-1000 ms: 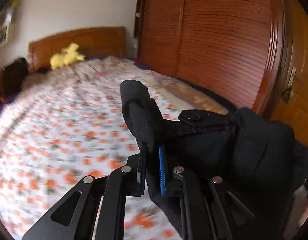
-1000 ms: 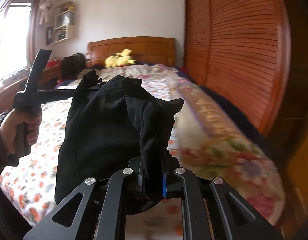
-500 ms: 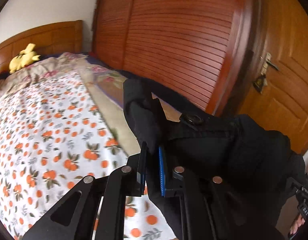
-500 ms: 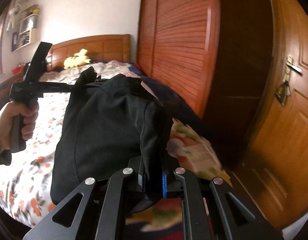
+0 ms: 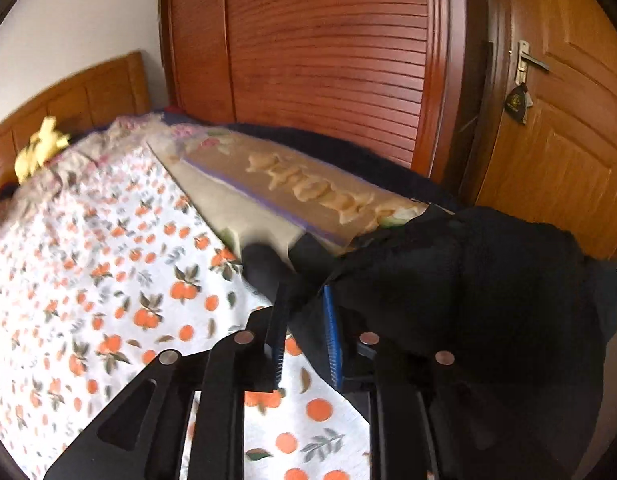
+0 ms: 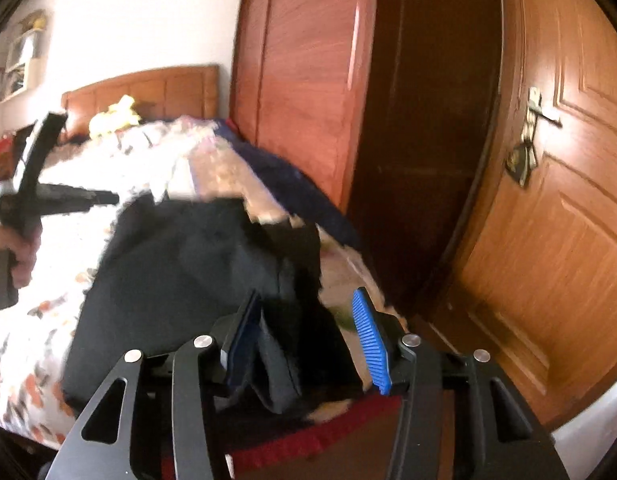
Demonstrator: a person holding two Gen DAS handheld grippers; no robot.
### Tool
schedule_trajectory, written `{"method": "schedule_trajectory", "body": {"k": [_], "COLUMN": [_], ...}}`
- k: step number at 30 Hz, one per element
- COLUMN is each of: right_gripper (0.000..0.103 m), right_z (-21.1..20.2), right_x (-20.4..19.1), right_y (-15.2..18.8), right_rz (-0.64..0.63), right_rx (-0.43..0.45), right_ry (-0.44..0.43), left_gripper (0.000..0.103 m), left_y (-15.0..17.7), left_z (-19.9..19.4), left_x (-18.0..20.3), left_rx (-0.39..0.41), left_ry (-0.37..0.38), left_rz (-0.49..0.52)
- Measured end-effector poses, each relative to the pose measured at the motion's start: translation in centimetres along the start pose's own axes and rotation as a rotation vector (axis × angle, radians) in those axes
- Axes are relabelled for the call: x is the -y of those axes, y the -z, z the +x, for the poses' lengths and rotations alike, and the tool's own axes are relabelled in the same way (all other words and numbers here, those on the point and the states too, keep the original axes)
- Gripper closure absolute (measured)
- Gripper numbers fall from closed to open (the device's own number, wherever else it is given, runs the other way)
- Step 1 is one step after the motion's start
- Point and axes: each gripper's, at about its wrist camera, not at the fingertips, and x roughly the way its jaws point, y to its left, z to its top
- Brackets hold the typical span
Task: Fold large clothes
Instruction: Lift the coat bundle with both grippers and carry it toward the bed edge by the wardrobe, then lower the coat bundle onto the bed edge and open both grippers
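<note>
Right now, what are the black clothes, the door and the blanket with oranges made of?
Black clothes: soft, matte cloth, probably a thick woven fabric; it sags and creases without any shine.
Door: wood with a glossy orange-brown varnish; grain and raised panels show, and the handle looks like metal.
Blanket: thin printed cloth, maybe cotton; it lies flat with small wrinkles.

Daylit, bright; wall blown out upper left of right gripper. Motion blur smears bedspread and black garment. Heavy fisheye bending, dark vignette corners. Wardrobe sheen.
</note>
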Motion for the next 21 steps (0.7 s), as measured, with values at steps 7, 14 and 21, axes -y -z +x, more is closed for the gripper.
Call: {"method": "schedule_trajectory", "body": {"k": [7, 14, 21], "right_gripper": [0.058, 0.058, 0.068], "right_z": [0.8, 5.5, 7.8], "right_x": [-4.4, -7.0, -3.4], "right_y": [-3.2, -4.0, -1.9], "right_rz": [-0.071, -0.112, -0.015], "right_rx": [0.041, -0.035, -0.131], "right_ry": [-0.14, -0.173, -0.129], "left_gripper": [0.032, 0.003, 0.003], "left_y": [2.6, 6.0, 8.7], "left_z": [-5.0, -9.7, -13.1], "left_x": [-0.9, -1.7, -2.5], "left_rx": [0.047, 0.082, 0.092], "left_ry": [0.043, 0.039, 0.062], "left_rz": [0.007, 0.014, -0.014]}}
